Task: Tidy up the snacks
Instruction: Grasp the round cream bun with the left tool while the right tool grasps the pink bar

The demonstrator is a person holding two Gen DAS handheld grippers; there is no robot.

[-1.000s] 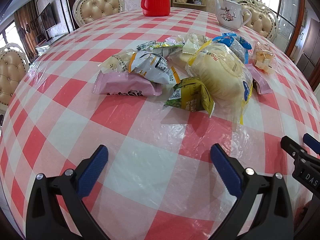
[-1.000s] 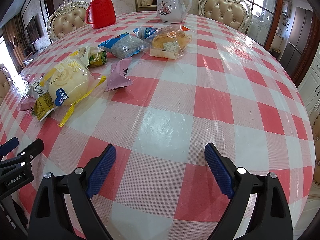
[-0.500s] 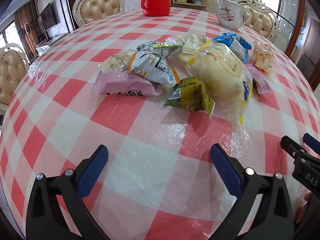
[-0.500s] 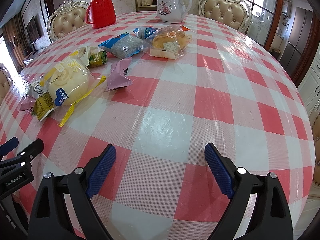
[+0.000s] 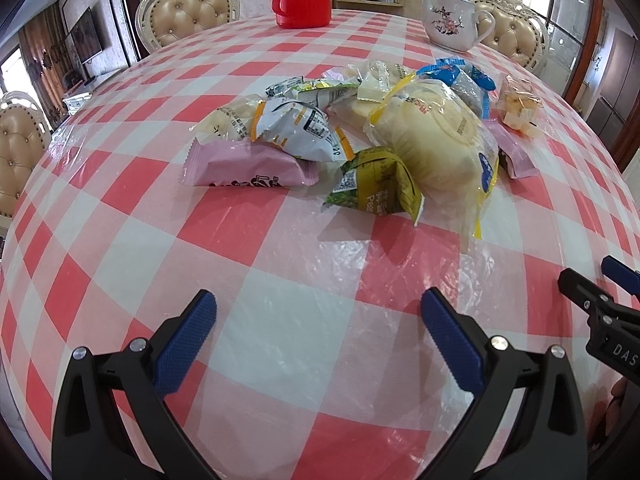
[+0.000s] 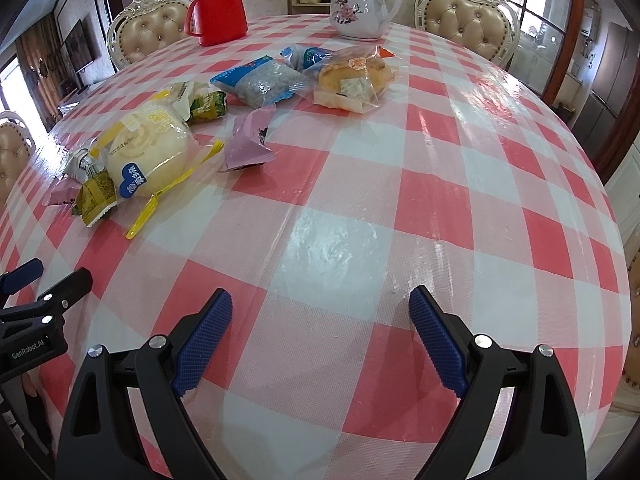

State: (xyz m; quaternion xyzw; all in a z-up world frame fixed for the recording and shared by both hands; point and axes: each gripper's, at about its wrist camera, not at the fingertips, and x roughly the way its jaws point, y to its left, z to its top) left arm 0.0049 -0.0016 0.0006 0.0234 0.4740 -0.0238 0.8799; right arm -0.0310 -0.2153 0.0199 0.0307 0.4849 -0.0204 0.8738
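Hovering wide open and empty, left gripper and right gripper are facing the snack pile, lying well ahead; pink packet is lying crosswise.

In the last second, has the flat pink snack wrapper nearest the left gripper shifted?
No. The pink wrapper lies on the same squares of the checked tablecloth.
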